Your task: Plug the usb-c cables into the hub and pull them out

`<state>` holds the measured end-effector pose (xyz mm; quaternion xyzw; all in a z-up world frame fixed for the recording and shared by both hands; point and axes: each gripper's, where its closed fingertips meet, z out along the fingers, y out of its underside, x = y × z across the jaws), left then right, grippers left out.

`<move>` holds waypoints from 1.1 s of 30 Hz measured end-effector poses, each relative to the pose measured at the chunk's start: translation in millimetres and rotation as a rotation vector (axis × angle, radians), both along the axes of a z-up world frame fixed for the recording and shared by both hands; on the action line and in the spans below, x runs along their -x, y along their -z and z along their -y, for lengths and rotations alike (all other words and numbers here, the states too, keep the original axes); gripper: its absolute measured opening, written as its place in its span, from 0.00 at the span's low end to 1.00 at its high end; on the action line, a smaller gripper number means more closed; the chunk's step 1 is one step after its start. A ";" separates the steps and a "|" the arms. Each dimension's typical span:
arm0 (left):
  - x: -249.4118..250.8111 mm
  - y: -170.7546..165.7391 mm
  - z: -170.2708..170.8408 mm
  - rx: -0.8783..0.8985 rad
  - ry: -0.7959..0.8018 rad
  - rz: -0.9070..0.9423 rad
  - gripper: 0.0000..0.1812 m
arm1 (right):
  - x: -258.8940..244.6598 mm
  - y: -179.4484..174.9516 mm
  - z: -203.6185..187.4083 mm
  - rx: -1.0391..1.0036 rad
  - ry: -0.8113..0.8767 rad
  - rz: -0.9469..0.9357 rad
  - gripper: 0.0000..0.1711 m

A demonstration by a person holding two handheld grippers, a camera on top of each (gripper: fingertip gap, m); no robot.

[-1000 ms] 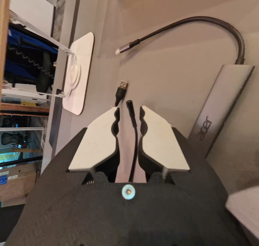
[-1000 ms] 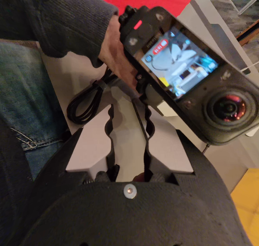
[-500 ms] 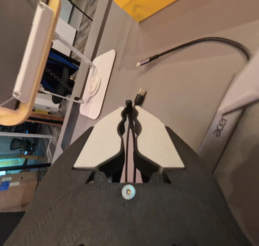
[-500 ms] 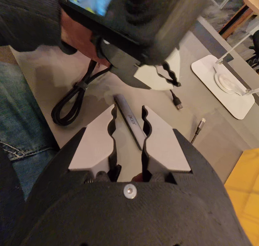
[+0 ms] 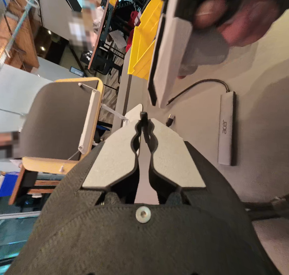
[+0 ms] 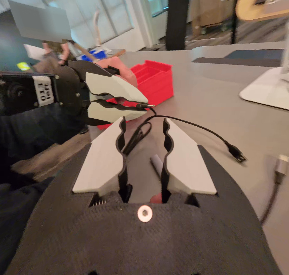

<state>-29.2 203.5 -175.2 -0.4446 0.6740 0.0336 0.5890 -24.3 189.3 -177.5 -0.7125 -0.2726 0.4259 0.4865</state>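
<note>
Left wrist view: left gripper (image 5: 144,121) clenches the thin cable plug (image 5: 143,115), right gripper (image 6: 143,123) gapes empty, and that shallow tip-pinch could slip before reaching the hub (image 5: 226,131).

I see the thin black cable (image 6: 184,123) pinched at its plug, lifted; the grey hub (image 5: 226,130) lies flat at three o'clock.

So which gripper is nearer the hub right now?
Right, most likely. The right gripper hangs open directly over the hub, its end between the fingers. The left gripper is lifted off to the side, clamping the cable plug.
</note>
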 end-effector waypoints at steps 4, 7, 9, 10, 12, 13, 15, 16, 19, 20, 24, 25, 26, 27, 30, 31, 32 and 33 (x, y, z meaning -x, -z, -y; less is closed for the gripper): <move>2.0 -6.1 15.9 -0.059 0.063 -0.038 0.04 | 17.0 -14.3 14.5 0.019 -0.210 -0.127 0.27; 4.8 -9.2 24.9 -0.090 0.094 -0.054 0.04 | 25.7 -19.6 18.2 0.002 -0.267 -0.171 0.21; 7.3 -10.0 28.5 -0.105 0.103 -0.062 0.04 | 29.9 -17.7 20.0 -0.011 -0.282 -0.164 0.14; 8.9 -9.7 29.5 -0.115 0.105 -0.070 0.04 | 31.1 -16.2 20.2 -0.016 -0.282 -0.158 0.12; 10.3 -8.6 31.8 -0.127 0.109 -0.075 0.04 | 32.2 -14.8 22.5 -0.024 -0.297 -0.149 0.12; 10.6 -7.8 32.5 -0.128 0.108 -0.075 0.04 | 32.4 -14.1 23.3 -0.026 -0.299 -0.142 0.12; 11.2 -7.1 32.3 -0.129 0.104 -0.070 0.04 | 32.8 -13.3 22.9 -0.030 -0.292 -0.138 0.12; 11.2 -7.0 31.4 -0.120 0.098 -0.060 0.04 | 32.7 -13.3 22.0 -0.033 -0.281 -0.138 0.12; 13.3 -2.1 26.6 -0.081 0.067 -0.051 0.04 | 32.7 -11.7 18.1 -0.058 -0.238 -0.125 0.12; 15.9 1.3 22.5 -0.072 0.039 -0.062 0.05 | 32.3 -12.1 17.6 -0.071 -0.226 -0.123 0.12; 29.8 12.3 11.9 0.028 -0.029 -0.093 0.12 | 29.7 -11.0 14.5 -0.132 -0.175 -0.073 0.12; 31.3 11.9 11.3 0.083 -0.037 -0.071 0.14 | 29.1 -10.7 13.6 -0.146 -0.164 -0.065 0.12; 31.8 11.8 11.5 0.145 -0.043 -0.049 0.17 | 29.0 -10.9 13.4 -0.159 -0.157 -0.060 0.12; 31.2 10.6 12.0 0.204 -0.047 -0.019 0.19 | 29.1 -11.4 13.4 -0.176 -0.150 -0.055 0.11; 25.4 9.3 17.3 0.399 -0.052 0.070 0.23 | 29.8 -12.8 13.6 -0.231 -0.130 -0.028 0.11; 23.4 10.2 19.7 0.472 -0.054 0.094 0.24 | 29.7 -13.3 13.5 -0.252 -0.121 -0.015 0.12; 21.2 10.6 22.9 0.553 -0.047 0.122 0.25 | 29.4 -13.6 13.4 -0.273 -0.111 0.001 0.12; 19.0 9.9 27.2 0.644 -0.031 0.154 0.25 | 28.7 -14.5 13.4 -0.295 -0.101 0.013 0.11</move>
